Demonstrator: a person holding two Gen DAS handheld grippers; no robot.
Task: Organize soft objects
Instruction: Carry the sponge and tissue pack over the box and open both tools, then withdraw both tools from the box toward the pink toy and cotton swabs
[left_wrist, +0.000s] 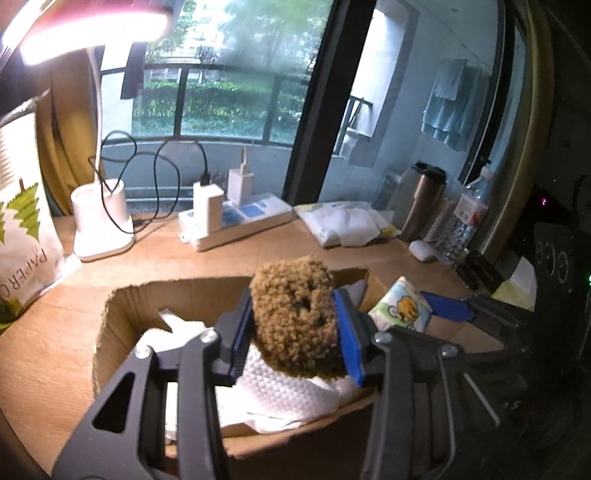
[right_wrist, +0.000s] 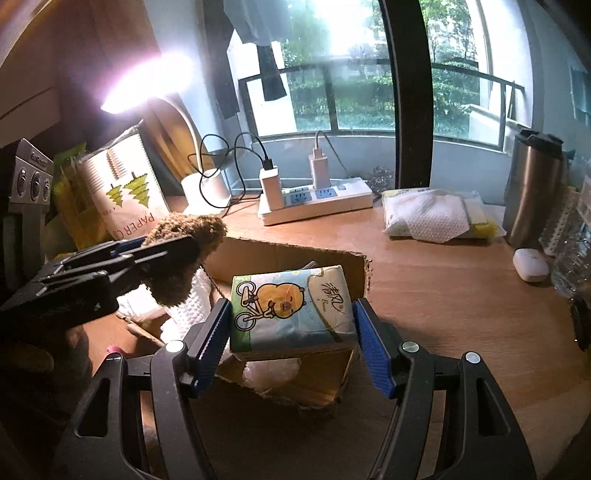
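My left gripper (left_wrist: 295, 325) is shut on a curly brown plush toy (left_wrist: 295, 317) and holds it above the open cardboard box (left_wrist: 110, 317). White textured cloth (left_wrist: 280, 391) lies in the box under it. My right gripper (right_wrist: 291, 321) is shut on a tissue pack (right_wrist: 291, 310) printed with a cartoon on a bicycle, over the box's right part (right_wrist: 288, 254). The left gripper and plush (right_wrist: 184, 254) show at the left of the right wrist view. The tissue pack (left_wrist: 402, 308) shows to the right in the left wrist view.
On the wooden desk (right_wrist: 443, 295) stand a white lamp base (left_wrist: 99, 221), a power strip with chargers (right_wrist: 317, 199), a wipes pack (right_wrist: 436, 214), a steel tumbler (right_wrist: 532, 192), a white earbud case (right_wrist: 530, 264), a water bottle (left_wrist: 465, 218) and a paper bag (left_wrist: 18, 229).
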